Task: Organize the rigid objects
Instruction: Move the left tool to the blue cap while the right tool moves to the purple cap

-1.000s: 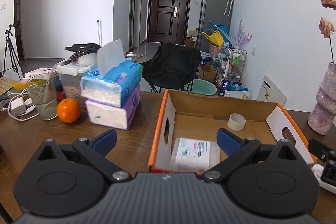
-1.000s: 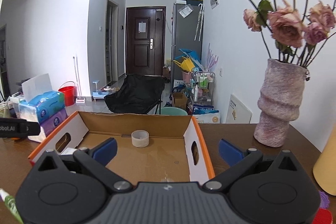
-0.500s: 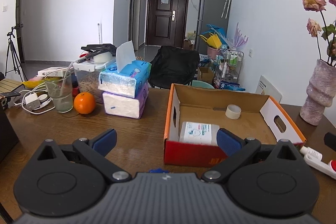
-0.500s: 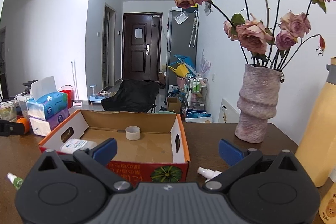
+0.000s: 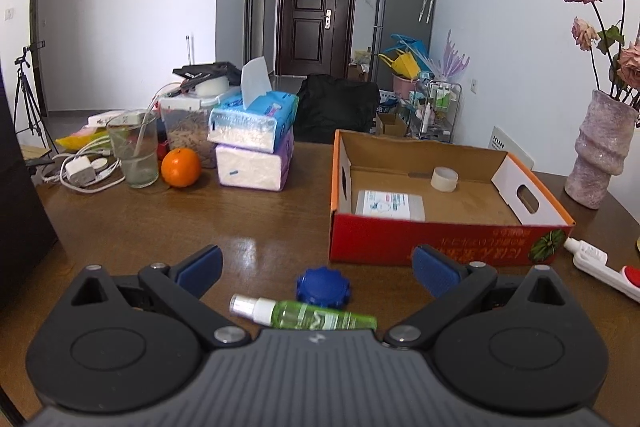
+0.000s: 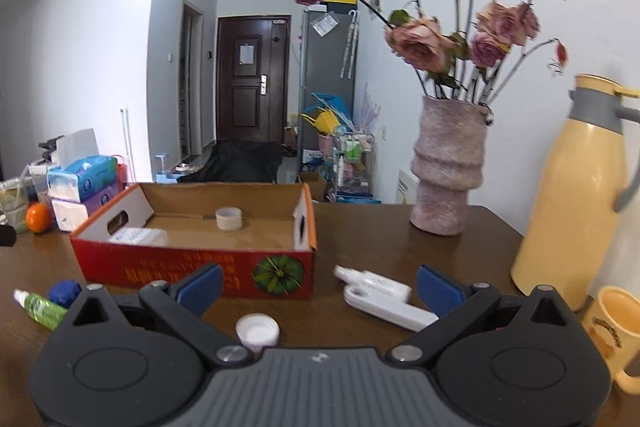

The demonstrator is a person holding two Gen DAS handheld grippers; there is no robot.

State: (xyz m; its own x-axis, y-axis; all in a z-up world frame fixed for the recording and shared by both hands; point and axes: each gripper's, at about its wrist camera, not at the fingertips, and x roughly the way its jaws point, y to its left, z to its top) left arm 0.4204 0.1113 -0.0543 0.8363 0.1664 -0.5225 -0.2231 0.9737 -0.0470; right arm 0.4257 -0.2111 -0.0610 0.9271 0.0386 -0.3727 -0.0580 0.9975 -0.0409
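1. Brown wooden table [image 5: 256, 227] carries every item; an orange-rimmed cardboard box [image 5: 440, 247] with a red front wall stands on it, open at the top.
2. Inside the box lie a white packet [image 5: 390, 205] against the left front corner and a roll of tape [image 5: 444, 179] near the back wall; the two are apart.
3. Left gripper [image 5: 320, 267]: blue-padded fingers spread wide, gripping nothing. Between them, in front of the box, lie a green spray bottle [image 5: 308, 317] on its side, nozzle pointing left, and just behind it a blue cap [image 5: 323, 286]. Neither pad touches either item in the left wrist view.
4. Right gripper [image 6: 320, 283]: fingers likewise spread, empty. A white cap [image 6: 257, 331] rests on the table close to the inner side of the left finger; whether they touch cannot be told. A white handheld tool [image 6: 380, 297] lies slantwise just inside the right finger, its narrow tip towards the box.
5. In the right wrist view the spray bottle and blue cap appear at far left, outside the fingers, near the box's front left corner.
6. To the left of the box: two stacked tissue packs [image 5: 256, 147], an orange [image 5: 181, 167] and a glass [image 5: 134, 155] with a white charger [image 5: 80, 171] beside it.
7. To the right of the box: a ribbed pink vase [image 6: 448, 167] of dried roses, a yellow thermos jug [image 6: 576, 195] and, at the frame's edge, a yellow mug [image 6: 616, 331].
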